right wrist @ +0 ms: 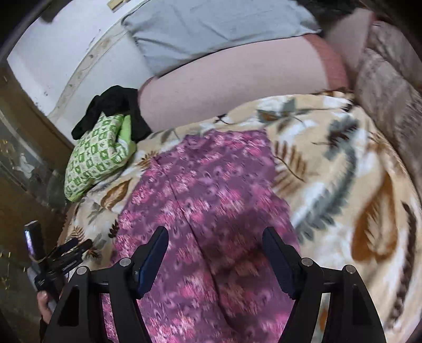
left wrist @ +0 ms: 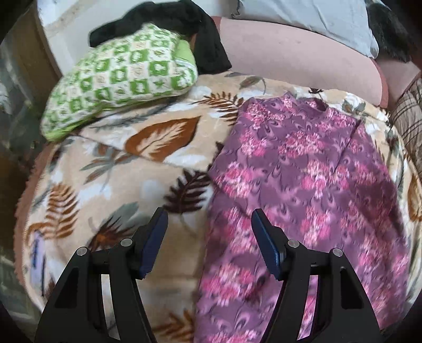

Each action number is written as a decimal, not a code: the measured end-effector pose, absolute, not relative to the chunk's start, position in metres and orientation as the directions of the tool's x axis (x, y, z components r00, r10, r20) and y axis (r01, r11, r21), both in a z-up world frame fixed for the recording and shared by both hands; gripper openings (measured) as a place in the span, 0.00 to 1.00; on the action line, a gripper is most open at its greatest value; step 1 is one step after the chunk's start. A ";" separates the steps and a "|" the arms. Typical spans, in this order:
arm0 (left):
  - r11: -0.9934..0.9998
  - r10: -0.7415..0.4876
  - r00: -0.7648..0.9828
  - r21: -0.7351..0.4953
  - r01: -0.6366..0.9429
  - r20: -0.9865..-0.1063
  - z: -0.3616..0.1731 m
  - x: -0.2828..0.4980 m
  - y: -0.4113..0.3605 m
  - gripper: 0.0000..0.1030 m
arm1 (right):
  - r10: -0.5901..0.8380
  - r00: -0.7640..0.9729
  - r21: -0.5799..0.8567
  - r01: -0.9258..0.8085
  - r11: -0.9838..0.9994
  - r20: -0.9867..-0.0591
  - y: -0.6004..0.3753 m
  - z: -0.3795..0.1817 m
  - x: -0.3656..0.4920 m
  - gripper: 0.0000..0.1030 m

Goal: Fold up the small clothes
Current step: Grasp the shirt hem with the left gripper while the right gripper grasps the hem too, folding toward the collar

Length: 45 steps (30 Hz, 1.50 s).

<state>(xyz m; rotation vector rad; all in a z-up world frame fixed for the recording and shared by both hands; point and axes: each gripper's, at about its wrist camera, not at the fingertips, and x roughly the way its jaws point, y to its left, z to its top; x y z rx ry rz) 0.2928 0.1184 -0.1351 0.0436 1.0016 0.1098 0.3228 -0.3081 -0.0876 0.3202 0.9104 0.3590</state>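
Over purple garment [left wrist: 303, 171], both tools gape empty

One purple garment with a pink floral print [left wrist: 303, 184] lies spread out. One beige fleece blanket with a brown and grey leaf pattern [left wrist: 118, 163] covers the bed. One green-and-white checked folded cloth [left wrist: 118, 76] is there, and one black crumpled garment [left wrist: 184, 23]. One grey pillow [right wrist: 211, 29] and one pale pink bolster cushion [left wrist: 290, 60]. Two tongs: left [left wrist: 209, 237], right [right wrist: 215, 253].
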 end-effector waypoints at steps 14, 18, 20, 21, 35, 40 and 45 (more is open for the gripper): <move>1.000 -0.019 0.433 -0.026 -0.011 -0.901 -0.188 0.487 0.125 0.64 | 0.444 0.465 0.462 -0.083 0.883 -0.766 -0.334 -0.147 0.515 0.70; 1.000 -0.026 0.388 -0.029 -0.004 -0.921 -0.205 0.529 0.114 0.64 | 0.381 0.459 0.402 -0.055 0.914 -0.803 -0.340 -0.164 0.554 0.70; 0.998 -0.063 0.371 -0.064 0.009 -0.926 -0.211 0.546 0.109 0.64 | 0.379 0.470 0.409 -0.043 0.912 -0.797 -0.345 -0.167 0.570 0.70; 0.999 -0.049 0.359 -0.048 0.012 -0.932 -0.215 0.554 0.105 0.64 | 0.374 0.468 0.405 -0.039 0.914 -0.800 -0.345 -0.170 0.577 0.70; 1.000 -0.002 0.373 0.010 0.030 -0.928 -0.202 0.578 0.074 0.07 | 0.209 0.433 0.207 -0.053 0.977 -0.877 -0.317 -0.184 0.600 0.08; 0.987 -0.150 0.500 -0.156 0.030 -0.853 -0.118 0.518 0.104 0.06 | 0.280 0.531 0.257 -0.119 0.959 -0.800 -0.323 -0.124 0.538 0.08; 0.969 -0.235 0.644 -0.227 0.097 -0.728 -0.028 0.379 0.122 0.06 | 0.387 0.623 0.335 -0.206 0.920 -0.680 -0.334 -0.061 0.426 0.07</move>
